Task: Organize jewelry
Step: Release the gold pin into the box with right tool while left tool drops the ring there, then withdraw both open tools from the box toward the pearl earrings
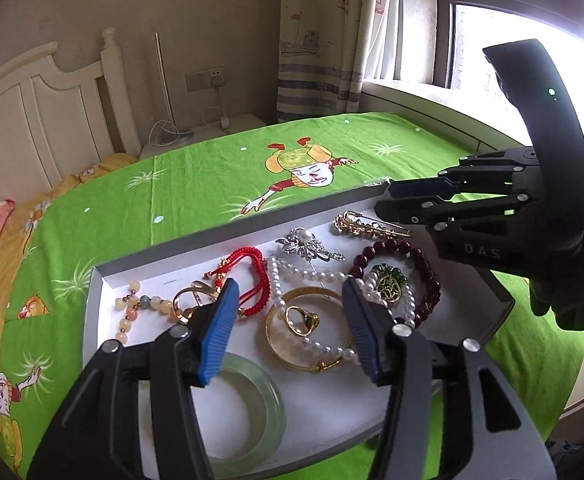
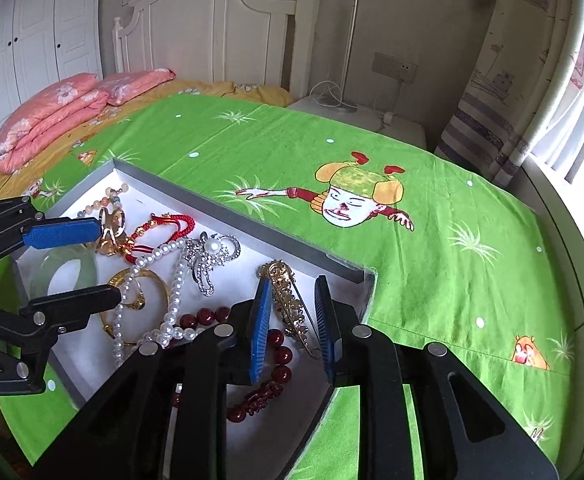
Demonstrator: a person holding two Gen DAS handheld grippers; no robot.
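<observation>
A white tray (image 1: 252, 226) (image 2: 252, 232) on the green bedsheet holds jumbled jewellery. My left gripper (image 1: 289, 286) (image 2: 108, 264) stands open just above a gold bangle (image 1: 270, 320) and a gold ring (image 1: 301, 320), with a pearl necklace (image 1: 311, 276) trailing across them; its pads touch nothing. My right gripper (image 2: 293, 280) (image 1: 395, 200) is at the tray's far right corner, jaws narrowly apart. A gold pin brooch (image 2: 288, 300) (image 1: 367, 226) lies between its fingers, and the pads do not press on it.
Also in the tray: a jade bangle (image 1: 270, 396), red cord bracelet (image 1: 252, 264), silver pearl brooch (image 1: 307, 244), dark red bead bracelet (image 1: 423, 264), green pendant (image 1: 389, 282), pastel beads (image 1: 148, 302). Pink pillows (image 2: 52, 120) lie by the headboard.
</observation>
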